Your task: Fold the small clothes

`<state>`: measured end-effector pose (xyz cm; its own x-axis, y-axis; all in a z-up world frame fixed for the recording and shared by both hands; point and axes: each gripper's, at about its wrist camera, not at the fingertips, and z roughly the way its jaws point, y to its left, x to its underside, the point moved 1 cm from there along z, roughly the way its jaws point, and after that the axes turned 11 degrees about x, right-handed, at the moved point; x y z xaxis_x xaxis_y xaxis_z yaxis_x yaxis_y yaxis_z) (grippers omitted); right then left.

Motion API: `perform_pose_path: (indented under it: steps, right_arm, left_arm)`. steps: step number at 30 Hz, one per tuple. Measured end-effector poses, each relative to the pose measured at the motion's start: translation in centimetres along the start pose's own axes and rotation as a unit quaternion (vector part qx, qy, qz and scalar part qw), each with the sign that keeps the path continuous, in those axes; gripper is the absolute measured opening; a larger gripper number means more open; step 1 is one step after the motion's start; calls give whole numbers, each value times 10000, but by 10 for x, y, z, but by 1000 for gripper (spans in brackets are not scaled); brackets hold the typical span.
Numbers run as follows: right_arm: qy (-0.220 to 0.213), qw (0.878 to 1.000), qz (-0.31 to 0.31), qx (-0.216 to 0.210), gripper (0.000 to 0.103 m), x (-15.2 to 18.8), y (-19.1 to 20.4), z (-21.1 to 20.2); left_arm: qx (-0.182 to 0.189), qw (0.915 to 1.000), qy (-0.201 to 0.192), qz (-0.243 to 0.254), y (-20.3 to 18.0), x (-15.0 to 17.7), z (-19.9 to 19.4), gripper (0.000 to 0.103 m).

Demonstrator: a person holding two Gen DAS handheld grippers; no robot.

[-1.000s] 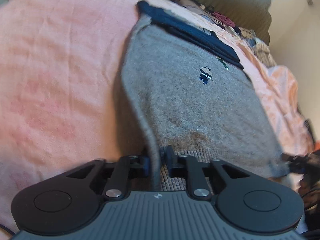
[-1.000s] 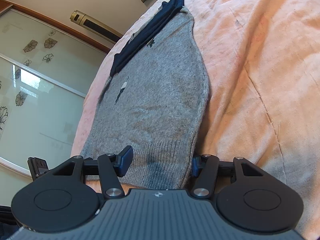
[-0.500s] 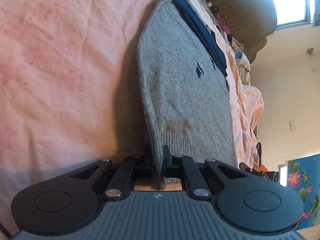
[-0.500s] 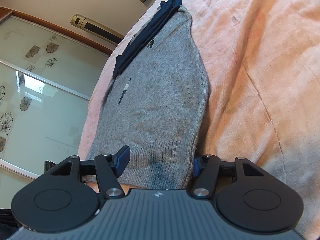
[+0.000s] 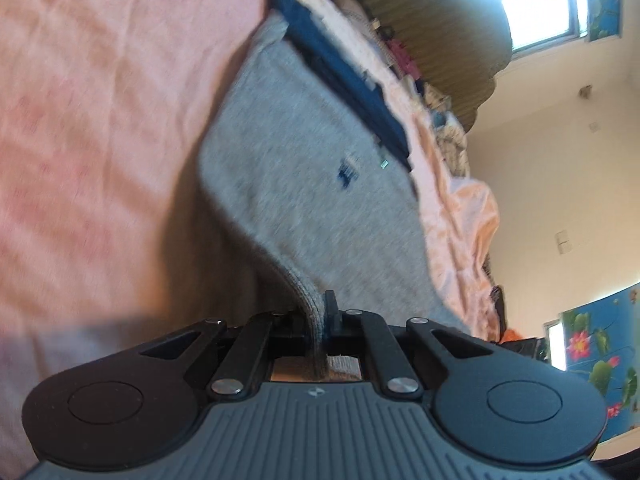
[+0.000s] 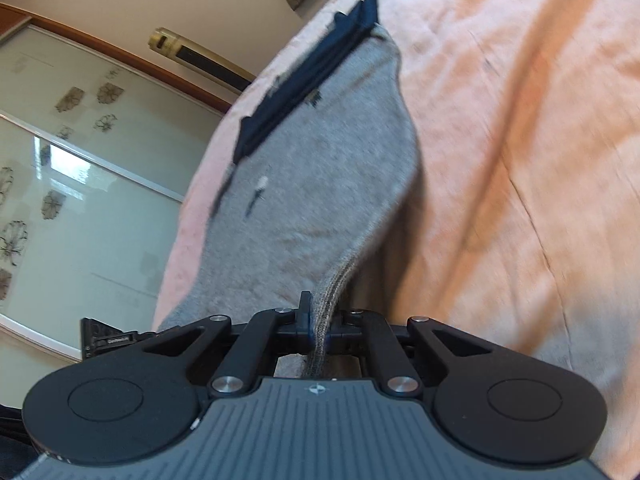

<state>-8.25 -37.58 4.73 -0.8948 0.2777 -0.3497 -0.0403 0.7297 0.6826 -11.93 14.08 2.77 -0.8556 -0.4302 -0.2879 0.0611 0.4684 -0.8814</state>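
Observation:
A grey knitted sweater (image 5: 304,184) with a small dark chest emblem lies on a pink bedspread (image 5: 100,112), its far end under a folded navy garment (image 5: 340,76). My left gripper (image 5: 318,320) is shut on the sweater's ribbed hem at its left corner and holds it raised off the bed. In the right wrist view the sweater (image 6: 316,184) runs away from me, the navy garment (image 6: 308,80) across its far end. My right gripper (image 6: 320,324) is shut on the ribbed hem at the right corner, also lifted.
The pink bedspread (image 6: 520,120) stretches wide on both sides of the sweater. A heap of mixed clothes (image 5: 436,108) lies at the far edge by an olive headboard (image 5: 440,28). Glass sliding doors (image 6: 72,184) stand to the left in the right wrist view.
My right gripper has closed from open onto the sweater's hem. Both grippers have lifted the near hem off the bed, so the sweater's near half now hangs up from the spread.

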Motion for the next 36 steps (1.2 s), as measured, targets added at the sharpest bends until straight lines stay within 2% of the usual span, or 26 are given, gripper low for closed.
perform_pose_path:
  steps: [5, 9, 12, 17, 19, 23, 25, 26, 27, 28, 29, 30, 32, 33, 36]
  right_arm:
    - [-491, 9972, -56, -556, 11, -55, 15, 7]
    - [-988, 9907, 39, -940, 11, -124, 19, 30]
    - [-1237, 9862, 169, -1089, 11, -185, 17, 57]
    - [-1272, 9867, 381, -933, 11, -283, 5, 122]
    - [-1245, 9877, 471, -826, 11, -310, -1, 146]
    - [-1095, 9906, 679, -456, 11, -346, -12, 197]
    - [-1042, 9898, 960, -162, 17, -355, -24, 222]
    - [-1004, 9877, 1197, 35, 24, -357, -30, 231]
    - [-995, 9848, 1422, 96, 46, -358, -35, 236]
    - [-1099, 9818, 1545, -59, 56, -356, -37, 235]
    - [-1286, 9785, 1588, -266, 73, -351, -36, 230]
    - [-1442, 9767, 1559, -301, 88, -346, -33, 222]
    - [-1578, 9782, 1327, -233, 95, -336, -25, 204]
    - [-1568, 9797, 1228, -222, 95, -329, -23, 194]
    - [-1553, 9822, 1013, -284, 95, -288, -23, 155]
  left_arm:
    - [417, 9966, -613, 366, -25, -54, 1, 5]
    - [448, 9911, -1017, 735, -43, -118, 20, 5]
    - [349, 9888, -1162, 870, -50, -174, 46, 5]
    - [23, 9862, -1342, 968, -51, -263, 102, 5]
    - [-150, 9850, -1396, 1007, -46, -293, 125, 5]
    - [-754, 9809, -1461, 1044, -28, -338, 170, 6]
    - [-1154, 9766, -1553, 940, -8, -355, 190, 6]
    - [-1317, 9772, -1537, 643, 4, -363, 197, 10]
    - [-1379, 9787, -1495, 292, 14, -368, 200, 19]
    - [-1369, 9786, -1534, -111, 24, -370, 198, 26]
    - [-1261, 9759, -1749, -350, 32, -366, 189, 43]
    - [-1161, 9707, -2065, -413, 34, -359, 177, 69]
    - [-1264, 9577, -2569, -288, 29, -340, 150, 94]
    - [-1300, 9536, -2707, -210, 26, -329, 136, 94]
    - [-1191, 9599, -2527, -227, 21, -283, 101, 94]
